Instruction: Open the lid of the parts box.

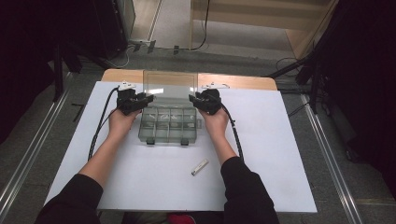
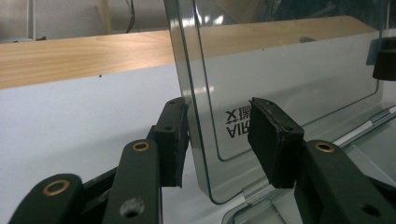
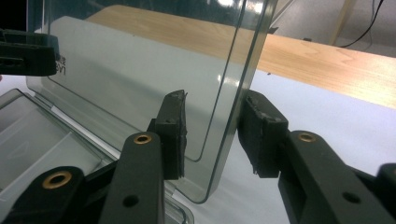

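Left gripper: at the lid's left edge, jaws apart and straddling it, one pad touching; placed to steady or swing that side.
Lid: clear, upright at the far side, hinged to the box.
Compartment box: mid-table on the white sheet, open, latches facing near.
Right gripper: jaws apart, straddling the lid's right edge, mirroring the left for an even two-sided hold.
Small white tube: lies near-right of the box, apart.
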{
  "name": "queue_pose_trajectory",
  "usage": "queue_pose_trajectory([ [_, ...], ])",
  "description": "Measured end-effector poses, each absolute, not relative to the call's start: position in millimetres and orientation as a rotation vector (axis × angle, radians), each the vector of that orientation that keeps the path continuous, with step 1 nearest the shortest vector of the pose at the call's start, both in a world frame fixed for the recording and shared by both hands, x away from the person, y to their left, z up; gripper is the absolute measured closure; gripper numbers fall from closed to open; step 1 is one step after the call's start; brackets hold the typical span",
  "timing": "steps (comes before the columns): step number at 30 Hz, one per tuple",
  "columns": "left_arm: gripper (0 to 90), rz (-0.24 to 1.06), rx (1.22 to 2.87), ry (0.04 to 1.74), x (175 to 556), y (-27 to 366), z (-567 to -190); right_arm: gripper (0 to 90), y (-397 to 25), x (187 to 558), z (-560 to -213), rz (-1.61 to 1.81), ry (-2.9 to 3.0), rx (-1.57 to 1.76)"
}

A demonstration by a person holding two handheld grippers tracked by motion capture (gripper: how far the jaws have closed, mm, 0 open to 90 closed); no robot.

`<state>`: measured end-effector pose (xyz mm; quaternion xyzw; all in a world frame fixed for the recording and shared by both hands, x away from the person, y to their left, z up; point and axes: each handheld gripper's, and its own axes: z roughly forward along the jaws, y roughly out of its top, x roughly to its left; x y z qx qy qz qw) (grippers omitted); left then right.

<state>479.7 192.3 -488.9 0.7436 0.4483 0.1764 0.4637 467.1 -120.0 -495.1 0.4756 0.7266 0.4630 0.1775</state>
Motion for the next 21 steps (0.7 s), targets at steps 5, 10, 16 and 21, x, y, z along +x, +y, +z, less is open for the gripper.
queue_pose_trajectory([
  [5, 55.1, 0.429, 1.82, 1.112, 480.9, 192.5, -490.7, 61.1, -120.7, 468.6, -498.4, 1.319, 2.063, 1.367],
  [10, 53.2, 0.419, 1.826, 1.129, 481.8, 191.8, -492.8, 59.4, -120.4, 470.1, -501.8, 1.329, 2.059, 1.389],
  [16, 49.5, 0.419, 1.834, 1.137, 482.5, 189.6, -495.7, 56.5, -119.5, 471.0, -506.1, 1.326, 2.061, 1.425],
  [21, 48.2, 0.405, 1.83, 1.151, 483.5, 190.1, -497.7, 54.4, -118.6, 471.5, -508.1, 1.326, 2.062, 1.441],
])
